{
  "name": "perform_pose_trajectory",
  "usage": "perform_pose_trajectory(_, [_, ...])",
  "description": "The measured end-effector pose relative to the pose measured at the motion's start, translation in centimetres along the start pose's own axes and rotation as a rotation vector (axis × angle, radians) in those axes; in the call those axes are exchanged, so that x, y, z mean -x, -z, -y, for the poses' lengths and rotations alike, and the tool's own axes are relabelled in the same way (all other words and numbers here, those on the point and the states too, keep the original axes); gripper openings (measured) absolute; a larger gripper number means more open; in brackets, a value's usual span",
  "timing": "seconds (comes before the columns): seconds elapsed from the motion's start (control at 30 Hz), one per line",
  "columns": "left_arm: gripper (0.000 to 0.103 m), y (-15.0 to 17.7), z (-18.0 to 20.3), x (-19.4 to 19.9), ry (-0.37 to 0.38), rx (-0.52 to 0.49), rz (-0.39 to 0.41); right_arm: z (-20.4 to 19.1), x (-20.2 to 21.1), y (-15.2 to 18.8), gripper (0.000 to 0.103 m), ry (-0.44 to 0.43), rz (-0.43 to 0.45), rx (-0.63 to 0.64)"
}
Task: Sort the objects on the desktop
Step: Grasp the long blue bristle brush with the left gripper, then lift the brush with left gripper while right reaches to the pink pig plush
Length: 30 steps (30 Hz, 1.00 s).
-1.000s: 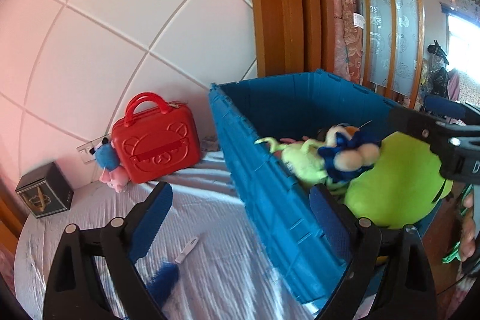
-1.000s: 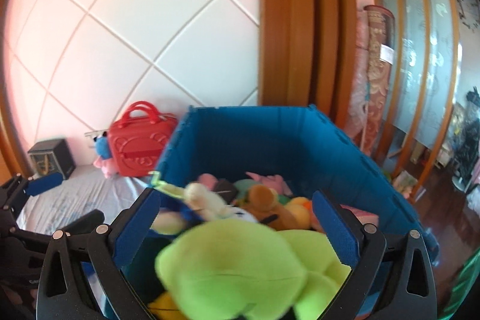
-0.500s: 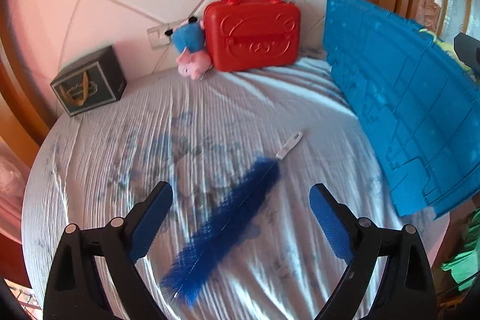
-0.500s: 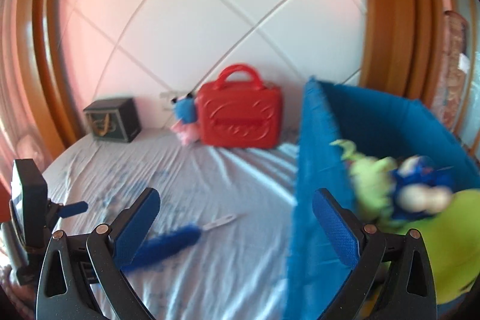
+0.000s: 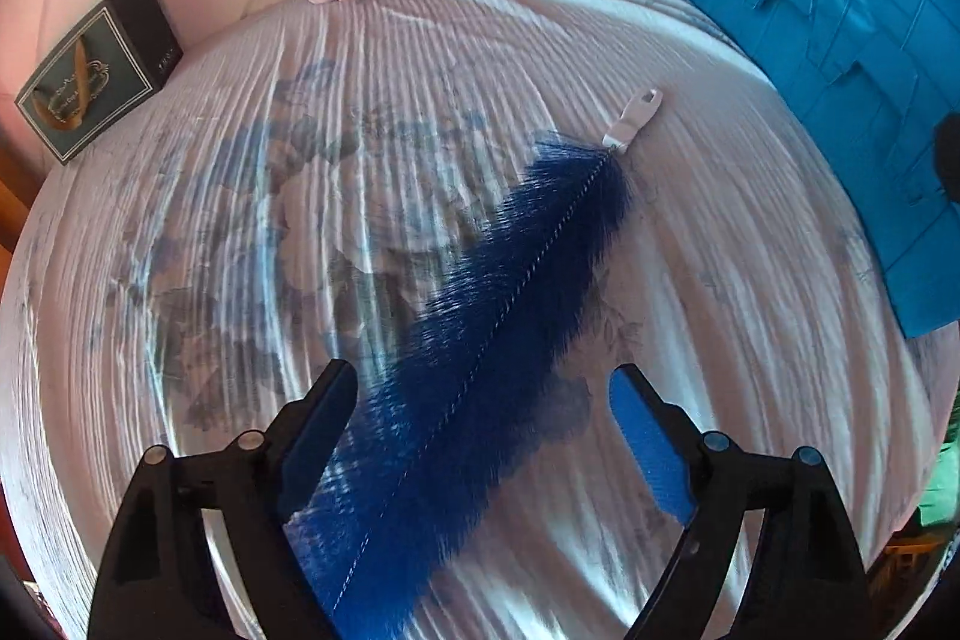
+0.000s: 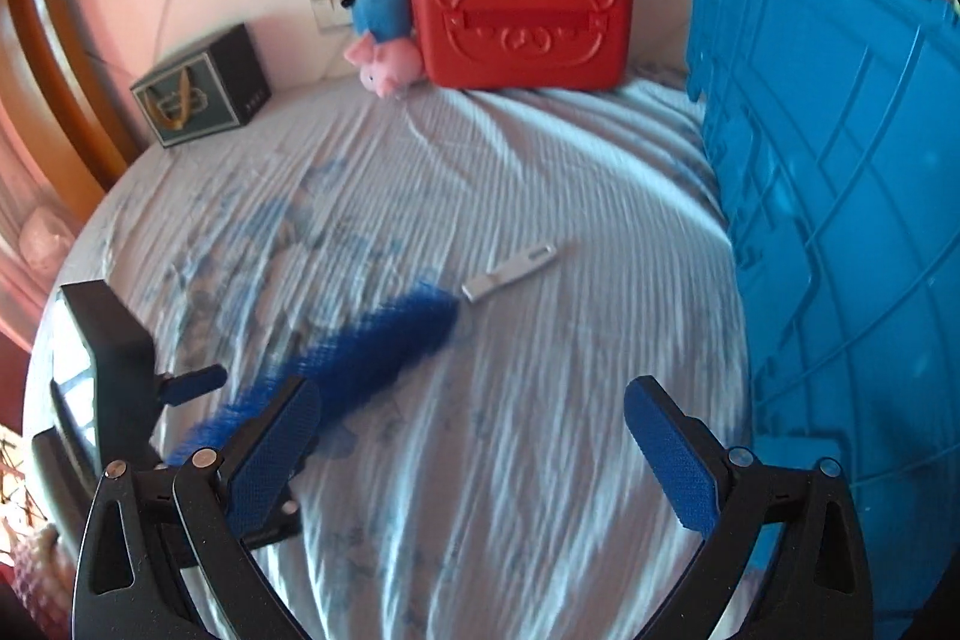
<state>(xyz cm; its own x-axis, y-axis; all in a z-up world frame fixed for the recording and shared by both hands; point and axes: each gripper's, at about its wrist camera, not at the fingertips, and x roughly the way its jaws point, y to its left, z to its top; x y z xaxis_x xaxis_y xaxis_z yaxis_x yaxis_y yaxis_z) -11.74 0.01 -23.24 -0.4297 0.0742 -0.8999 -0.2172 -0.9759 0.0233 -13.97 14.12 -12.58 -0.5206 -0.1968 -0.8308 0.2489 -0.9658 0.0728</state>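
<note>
Left claw (image 5: pixel 483 403) spread wide, empty, straddling the blue brush (image 5: pixel 480 358) lying mid-table (image 5: pixel 180 196) on the cloth; looks light, floppy bristles, so pinch the twisted-wire spine or white handle (image 5: pixel 633 115).

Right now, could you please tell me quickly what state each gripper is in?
Left gripper: open, holding nothing, its fingers on either side of the blue brush.
Right gripper: open, holding nothing, above the bedsheet.
</note>
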Motion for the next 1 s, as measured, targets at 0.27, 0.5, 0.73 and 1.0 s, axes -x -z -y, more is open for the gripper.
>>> perform_pose_trajectory(0.27, [0.039, -1.5, 0.3, -4.3, 0.037, 0.036, 0.014, 3.3, -5.0, 0.3, 0.103, 0.055, -0.058, -0.086])
perform_pose_trajectory(0.5, [0.018, -2.4, -3.7, -3.7, 0.000, 0.172, 0.073, 2.7, -8.1, -1.2, 0.103, 0.033, -0.074, -0.084])
perform_pose_trajectory(0.73, [0.016, -5.8, -11.5, -4.0, -0.115, 0.284, 0.135, -2.4, -11.7, -5.8, 0.095, -0.053, -0.052, -0.004])
perform_pose_trajectory(1.0, [0.016, -13.1, -20.1, -5.4, -0.188, 0.377, 0.236, -9.3, -17.3, -15.0, 0.091, -0.083, 0.031, 0.086])
